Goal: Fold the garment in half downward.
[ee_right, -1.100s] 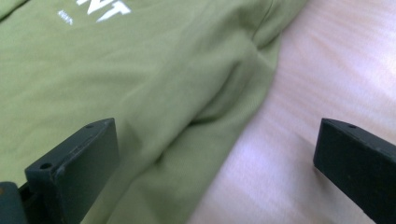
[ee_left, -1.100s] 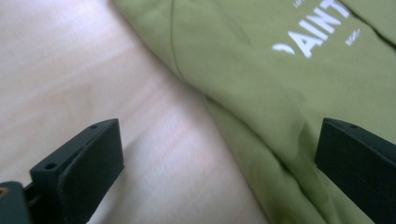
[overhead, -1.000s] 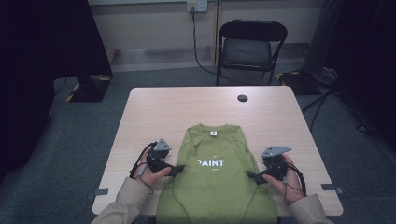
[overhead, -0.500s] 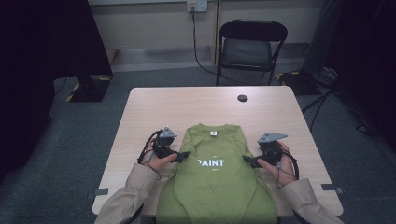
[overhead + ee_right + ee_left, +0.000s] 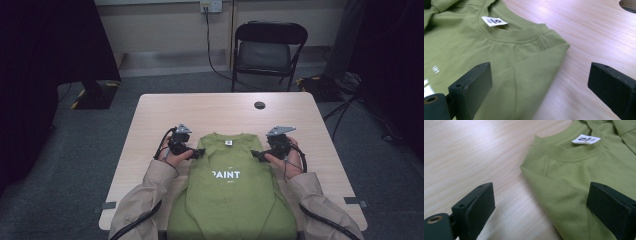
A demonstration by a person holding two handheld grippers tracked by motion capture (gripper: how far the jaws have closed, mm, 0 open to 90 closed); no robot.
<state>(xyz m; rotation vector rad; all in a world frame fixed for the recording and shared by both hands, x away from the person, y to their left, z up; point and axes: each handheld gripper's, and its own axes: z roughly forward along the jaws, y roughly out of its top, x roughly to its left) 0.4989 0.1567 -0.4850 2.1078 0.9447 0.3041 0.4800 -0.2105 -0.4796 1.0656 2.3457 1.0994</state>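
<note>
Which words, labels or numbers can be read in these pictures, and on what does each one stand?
"PAINT": white letters on the chest of the green T-shirt, read in the high view.
White neck label inside the shirt's collar: dark print, too small and blurred to read, also in the right gripper view.
Smaller white line under "PAINT": too small to read.

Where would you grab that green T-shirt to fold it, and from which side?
Probably at the two shoulder corners of the T-shirt, beside the collar. Its sleeves are folded under, so the shoulder edges lie doubled and pinchable. Each gripper would come in level from its own outer side.
</note>
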